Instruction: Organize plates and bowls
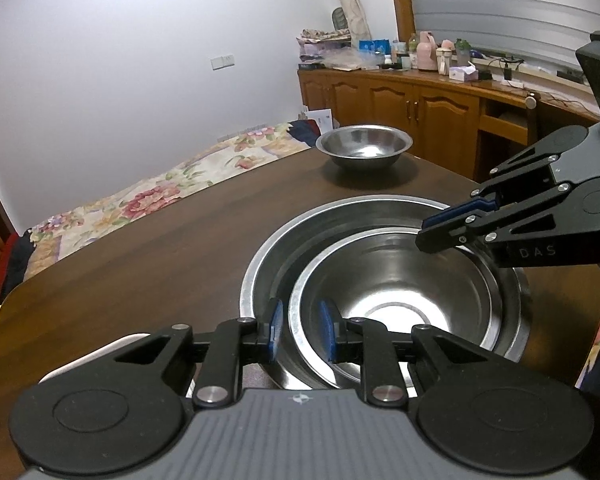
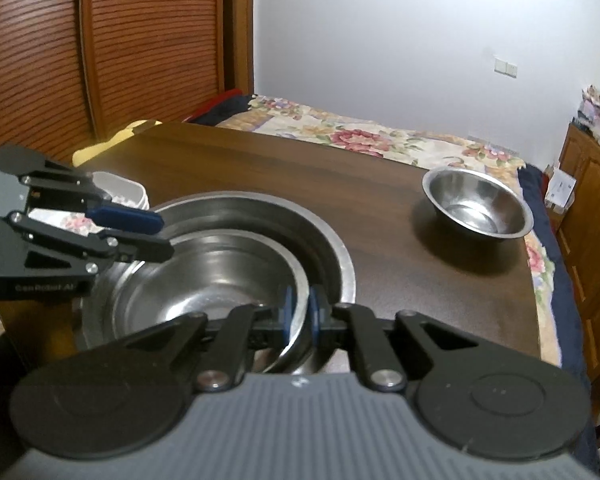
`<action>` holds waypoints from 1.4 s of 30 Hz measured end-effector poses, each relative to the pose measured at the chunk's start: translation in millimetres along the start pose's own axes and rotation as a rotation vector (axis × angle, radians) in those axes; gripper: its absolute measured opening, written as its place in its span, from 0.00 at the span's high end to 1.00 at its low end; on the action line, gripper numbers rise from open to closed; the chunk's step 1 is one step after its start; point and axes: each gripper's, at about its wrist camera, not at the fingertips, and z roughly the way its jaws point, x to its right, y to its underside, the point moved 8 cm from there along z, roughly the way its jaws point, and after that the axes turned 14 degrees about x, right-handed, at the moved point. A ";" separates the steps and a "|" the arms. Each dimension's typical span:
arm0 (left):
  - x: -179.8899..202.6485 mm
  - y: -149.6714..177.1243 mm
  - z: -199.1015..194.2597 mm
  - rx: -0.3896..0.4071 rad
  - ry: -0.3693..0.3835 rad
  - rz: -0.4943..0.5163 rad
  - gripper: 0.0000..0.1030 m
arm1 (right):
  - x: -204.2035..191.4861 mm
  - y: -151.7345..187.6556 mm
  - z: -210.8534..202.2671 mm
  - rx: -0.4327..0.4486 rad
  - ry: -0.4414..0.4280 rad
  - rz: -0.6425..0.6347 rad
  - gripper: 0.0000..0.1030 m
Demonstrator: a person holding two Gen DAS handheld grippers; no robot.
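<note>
Both tools hold the inner bowl (image 1: 400,292), nested in the large bowl (image 1: 284,248) on the table (image 1: 160,248); the left tool (image 1: 300,330) straddles its rim, the right tool (image 2: 300,316) is clamped on the opposite rim; nesting seems underway; next, release, then reach for the small bowl (image 1: 364,146) well ahead.

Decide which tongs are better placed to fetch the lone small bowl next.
Probably right: the small bowl sits toward the right tongs' side of the table, though both tongs straddle the nested bowl's rim.
</note>
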 end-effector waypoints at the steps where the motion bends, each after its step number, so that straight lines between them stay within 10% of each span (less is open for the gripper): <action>1: -0.1 -0.3 0.5 0.000 0.000 -0.003 0.77 | -0.4 -0.2 -0.1 0.001 0.001 -0.003 0.90; 24: -10.7 -33.9 5.0 0.065 -0.009 -0.070 0.72 | 22.1 -22.2 -9.0 0.115 0.030 0.124 0.89; 37: -14.8 -79.6 35.8 0.131 -0.015 -0.075 0.30 | 69.0 -47.4 -16.7 0.229 0.113 0.161 0.86; 42: -13.8 -89.3 48.6 0.142 -0.028 -0.052 0.12 | 86.5 -51.5 -17.3 0.268 0.141 0.173 0.54</action>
